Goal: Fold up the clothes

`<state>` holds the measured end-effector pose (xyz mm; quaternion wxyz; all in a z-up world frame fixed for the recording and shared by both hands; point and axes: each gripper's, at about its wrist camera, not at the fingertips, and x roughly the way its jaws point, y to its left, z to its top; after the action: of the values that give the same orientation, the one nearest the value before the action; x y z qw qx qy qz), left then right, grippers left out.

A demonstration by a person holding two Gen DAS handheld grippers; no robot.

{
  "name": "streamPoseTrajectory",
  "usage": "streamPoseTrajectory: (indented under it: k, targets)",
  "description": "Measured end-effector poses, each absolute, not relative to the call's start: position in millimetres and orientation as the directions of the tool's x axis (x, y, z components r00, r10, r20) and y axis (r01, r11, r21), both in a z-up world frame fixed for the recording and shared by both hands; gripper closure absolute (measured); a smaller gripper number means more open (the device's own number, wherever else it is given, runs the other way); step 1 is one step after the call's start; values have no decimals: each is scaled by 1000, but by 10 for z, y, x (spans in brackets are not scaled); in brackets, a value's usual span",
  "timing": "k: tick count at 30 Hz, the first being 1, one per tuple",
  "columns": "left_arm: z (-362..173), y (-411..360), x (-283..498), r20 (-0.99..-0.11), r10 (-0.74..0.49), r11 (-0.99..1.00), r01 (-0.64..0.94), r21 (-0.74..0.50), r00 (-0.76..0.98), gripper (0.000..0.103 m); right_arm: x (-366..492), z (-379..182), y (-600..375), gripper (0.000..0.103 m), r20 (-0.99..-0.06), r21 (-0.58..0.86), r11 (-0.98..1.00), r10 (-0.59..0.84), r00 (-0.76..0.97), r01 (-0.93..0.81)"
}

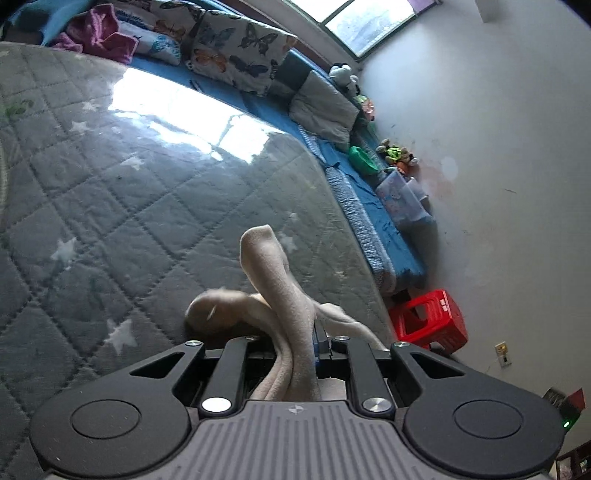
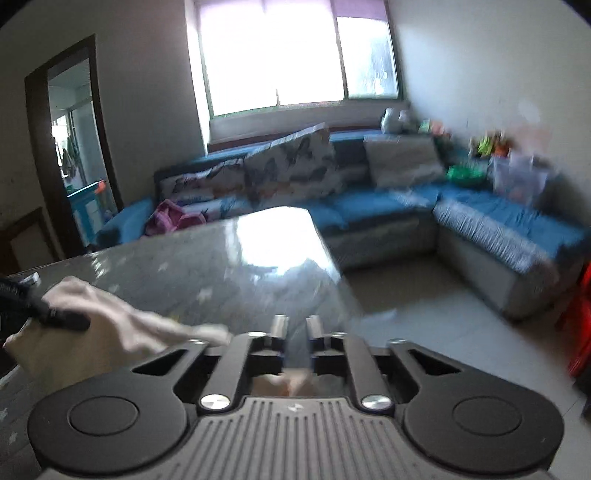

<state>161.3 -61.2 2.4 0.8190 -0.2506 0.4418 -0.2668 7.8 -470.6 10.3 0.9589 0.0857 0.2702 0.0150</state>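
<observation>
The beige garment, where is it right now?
The beige garment is clamped in the left gripper over the quilted grey table; the right wrist view shows it at lower left beside the right gripper.

No words, labels, brand names or numbers can be read in either wrist view.

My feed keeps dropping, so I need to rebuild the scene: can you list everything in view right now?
cream garment: one, cream, bunched in the left claw above the table
table: one, grey quilted cover with white stars
sofa: one, blue, L-shaped along the walls
butterfly cushions: about two, white patterned, on the sofa
magenta cloth: one, on the sofa
stool: one, red, on the floor
left claw: shut on the garment
right claw: narrow gap, nothing gripped
</observation>
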Motion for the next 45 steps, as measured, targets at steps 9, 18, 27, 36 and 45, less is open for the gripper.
streamPoseTrajectory:
  k: [9, 18, 27, 36, 45]
  targets:
    - [-76, -647, 1678, -631, -625, 767, 211, -606, 459, 87, 70, -364, -4728, 81, -570, 272, 962, 143, 809, 22]
    - [6, -997, 1787, -595, -681, 727, 293, -621, 427, 87, 255, -44, -4733, 93, -514, 54, 998, 0, 858, 32]
    - [-59, -1117, 1854, -660, -601, 799, 317, -511, 451, 67, 480, -171, -4821, 87, -563, 0, 995, -80, 822, 97]
    - [5, -1215, 1913, -681, -499, 867, 323, -380, 537, 57, 521, -79, -4702, 62, -547, 86, 996, 66, 834, -23]
    - [-53, -1414, 2040, -706, -403, 912, 323, -254, 582, 50, 947, -131, -4440, 52, -590, 47, 996, 92, 802, -79]
